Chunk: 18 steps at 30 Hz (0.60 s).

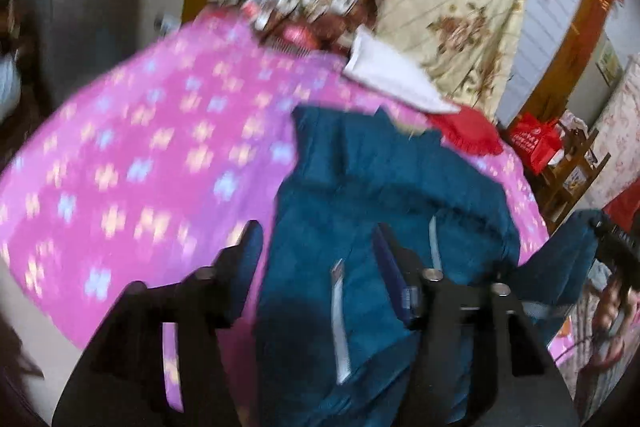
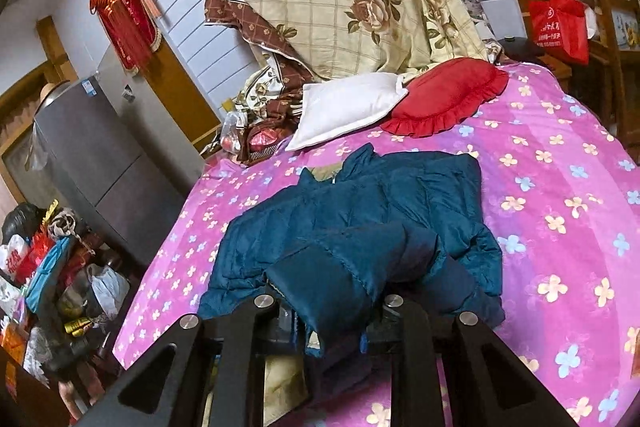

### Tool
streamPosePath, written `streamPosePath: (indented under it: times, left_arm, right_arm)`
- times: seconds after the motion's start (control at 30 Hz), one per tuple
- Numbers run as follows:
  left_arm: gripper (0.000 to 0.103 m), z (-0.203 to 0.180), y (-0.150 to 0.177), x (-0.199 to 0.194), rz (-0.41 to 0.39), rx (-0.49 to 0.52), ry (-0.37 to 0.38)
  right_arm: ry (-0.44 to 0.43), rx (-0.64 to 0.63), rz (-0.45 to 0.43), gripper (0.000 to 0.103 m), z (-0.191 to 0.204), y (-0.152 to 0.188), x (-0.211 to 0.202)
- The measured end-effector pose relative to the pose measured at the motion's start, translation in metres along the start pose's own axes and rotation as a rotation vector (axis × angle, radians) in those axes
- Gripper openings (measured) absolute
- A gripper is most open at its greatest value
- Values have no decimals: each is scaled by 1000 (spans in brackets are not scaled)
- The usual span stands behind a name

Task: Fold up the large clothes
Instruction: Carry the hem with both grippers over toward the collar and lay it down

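Jacket (image 2: 360, 211): teal, quilted, puffy, spread on pink flowered bedspread (image 2: 560, 187) near the front edge of the bed, collar end toward white pillow (image 2: 348, 111) and red frilled cushion (image 2: 448, 99). Partly gathered already, one padded section doubled over the body. Looks light but bulky; soft, no stiffness, springy filling likely to push folds back open. Shell shiny, probably slick, so prone to sliding out of a shallow pinch and over the bedspread. Two pale zipper strips (image 1: 340, 323) visible in left wrist view, the only firm lines on it. Right gripper (image 2: 332, 311) clenched on a padded flap, most likely a sleeve or hem corner, cloth bunched between the fingers and draped over them. Left gripper (image 1: 316, 239) released, jaws apart above the jacket, one finger over the bedspread, the other over the teal cloth, nothing pinched; view blurred, so contact with the cloth uncertain. Best holds judged: seams, cuffs, hem corners, collar edge, taken deep enough to catch both layers, not the middle of a puffed panel. Worth pressing air out after each fold. Nothing fragile.
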<state>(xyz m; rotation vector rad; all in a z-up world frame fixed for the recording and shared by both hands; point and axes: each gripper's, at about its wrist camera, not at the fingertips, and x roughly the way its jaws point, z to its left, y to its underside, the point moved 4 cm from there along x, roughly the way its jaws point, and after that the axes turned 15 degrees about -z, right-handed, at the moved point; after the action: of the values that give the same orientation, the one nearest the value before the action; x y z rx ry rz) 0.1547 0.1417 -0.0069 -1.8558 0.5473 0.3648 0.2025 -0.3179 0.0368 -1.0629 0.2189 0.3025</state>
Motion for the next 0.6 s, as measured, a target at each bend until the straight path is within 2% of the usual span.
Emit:
streamPosePath:
  times: [0.13, 0.2, 0.33, 0.4, 0.53, 0.6]
  left_arm:
    - [58, 38, 44, -9, 74, -58, -22]
    - [58, 52, 63, -14, 109, -102, -9]
    - [59, 60, 91, -16, 178, -208, 117]
    - [68, 57, 100, -15, 194, -280, 206]
    - [73, 51, 108, -6, 204, -371, 282]
    - [76, 42, 116, 0, 234, -400, 335]
  right_arm:
    - [18, 3, 8, 18, -6, 4, -4]
    - [26, 7, 15, 18, -9, 6, -5]
    - [35, 14, 30, 18, -15, 12, -6]
    - [40, 20, 36, 18, -18, 15, -7]
    - [44, 25, 42, 18, -20, 19, -10]
    - [43, 27, 43, 18, -21, 19, -12]
